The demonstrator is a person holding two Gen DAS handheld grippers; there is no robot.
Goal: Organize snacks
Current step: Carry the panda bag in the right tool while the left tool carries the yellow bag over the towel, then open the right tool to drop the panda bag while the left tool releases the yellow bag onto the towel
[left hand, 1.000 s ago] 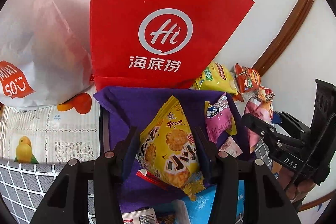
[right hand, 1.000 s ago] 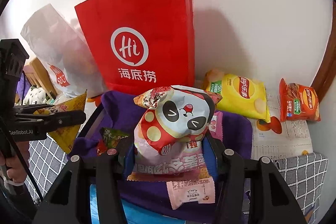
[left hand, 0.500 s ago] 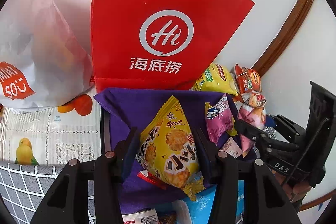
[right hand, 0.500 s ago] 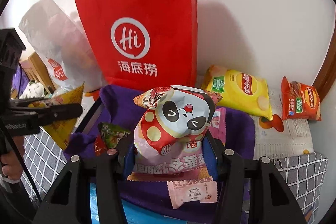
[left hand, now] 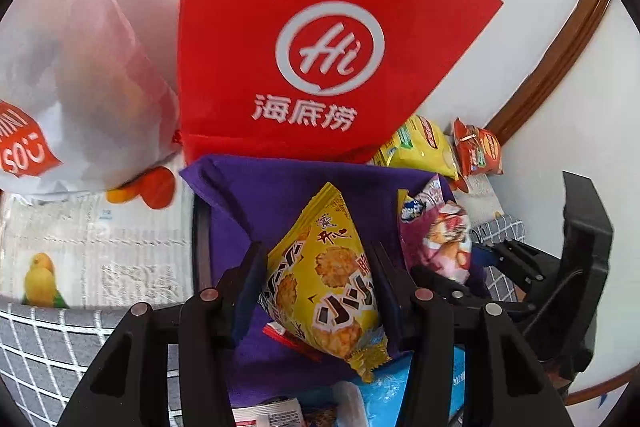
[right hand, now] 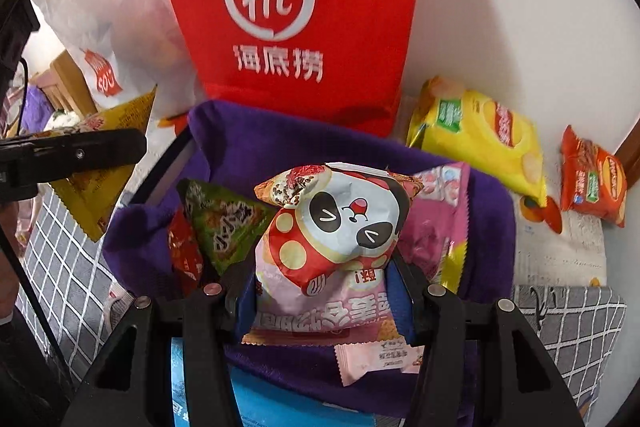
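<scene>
My left gripper is shut on a yellow triangular cracker packet, held above the purple cloth-lined bin. My right gripper is shut on a pink and white panda snack bag, held low over the same bin. In the bin lie a green triangular packet, a red packet, a pink bag and a small pink wrapper. The right gripper with its panda bag shows at the right of the left wrist view. The left gripper's finger with the yellow packet shows at the left of the right wrist view.
A red paper bag stands against the wall behind the bin, a white plastic bag to its left. A yellow chips bag and an orange chips bag lie at the right. A blue box sits in front.
My right gripper has sunk toward the bin with the panda bag and tipped further down. In the left wrist view it has shifted left, closer to the yellow packet. The left gripper has stayed put.
</scene>
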